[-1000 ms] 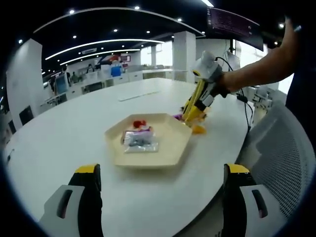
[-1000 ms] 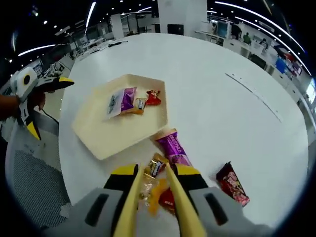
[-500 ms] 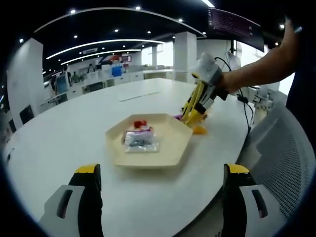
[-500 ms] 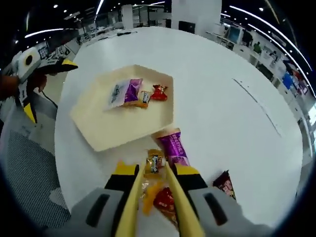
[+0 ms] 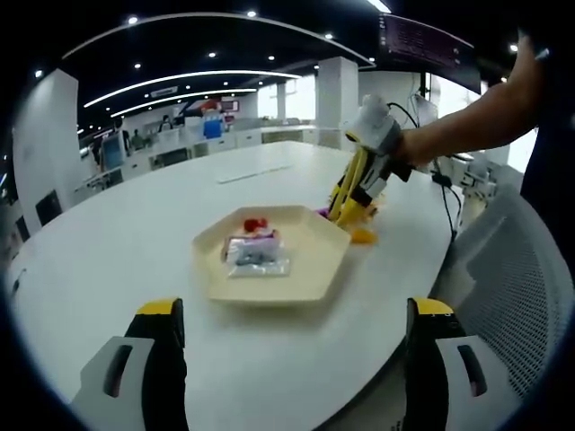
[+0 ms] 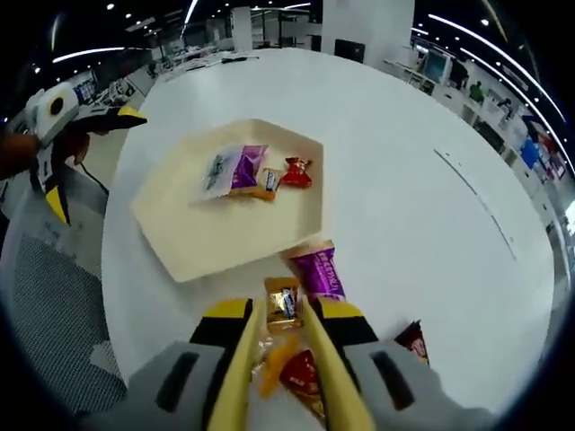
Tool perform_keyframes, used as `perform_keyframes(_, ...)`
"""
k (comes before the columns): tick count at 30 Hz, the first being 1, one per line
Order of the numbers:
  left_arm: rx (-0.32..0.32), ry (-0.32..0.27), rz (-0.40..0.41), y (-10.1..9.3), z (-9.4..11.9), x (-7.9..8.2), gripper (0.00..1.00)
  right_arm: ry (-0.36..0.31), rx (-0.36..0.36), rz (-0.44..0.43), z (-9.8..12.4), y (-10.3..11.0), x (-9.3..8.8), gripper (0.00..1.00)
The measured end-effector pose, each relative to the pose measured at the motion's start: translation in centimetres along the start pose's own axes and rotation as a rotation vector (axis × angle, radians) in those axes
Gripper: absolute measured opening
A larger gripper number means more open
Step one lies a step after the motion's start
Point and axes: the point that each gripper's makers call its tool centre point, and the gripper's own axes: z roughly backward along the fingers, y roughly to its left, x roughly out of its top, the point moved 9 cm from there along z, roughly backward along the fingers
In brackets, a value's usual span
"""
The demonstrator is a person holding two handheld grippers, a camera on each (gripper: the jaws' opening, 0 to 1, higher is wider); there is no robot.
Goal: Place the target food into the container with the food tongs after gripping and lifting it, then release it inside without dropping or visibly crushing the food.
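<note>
A cream hexagonal tray (image 6: 216,247) lies on the white table and holds a purple-and-white packet (image 6: 232,171), a small wrapped candy (image 6: 267,182) and a red candy (image 6: 296,172). My right gripper (image 6: 280,320) is shut on yellow food tongs (image 6: 316,359). The tong tips close around a small gold candy (image 6: 284,303) just short of the tray's near edge. In the left gripper view, the tongs (image 5: 352,190) slant down beside the tray (image 5: 310,260). My left gripper (image 5: 296,310) stands open, holding nothing, in front of the tray.
Beside the tongs lie a purple packet (image 6: 319,272), an orange candy (image 6: 274,355), a red packet (image 6: 305,382) and a dark red packet (image 6: 411,341). The table edge and a grey mesh chair (image 5: 512,287) are close by. The left gripper (image 6: 67,117) shows at upper left.
The right gripper view has shifted slightly, with the gold candy staying between the tong tips and the loose sweets sliding lower in the picture. The left gripper has not moved.
</note>
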Motion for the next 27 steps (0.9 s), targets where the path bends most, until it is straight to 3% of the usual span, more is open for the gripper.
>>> perform_keyframes(5,0.003,-0.002,0.003,0.1,0.0,-0.1,0.99,-0.003,0.006,-0.006,0.0,0.1,0.1,0.20)
perform_keyframes(17,-0.005,-0.001,0.004,-0.1,0.0,0.0,1.00,0.000,0.011,-0.036,0.6,0.0,0.0,0.21)
perform_keyframes(20,0.001,-0.068,-0.015,-0.1,0.2,0.6,1.00,-0.009,0.013,-0.014,1.0,0.1,0.0,0.21)
perform_keyframes(27,-0.003,-0.046,-0.010,-0.1,0.1,0.5,1.00,-0.015,0.021,-0.025,2.2,0.1,0.5,0.21)
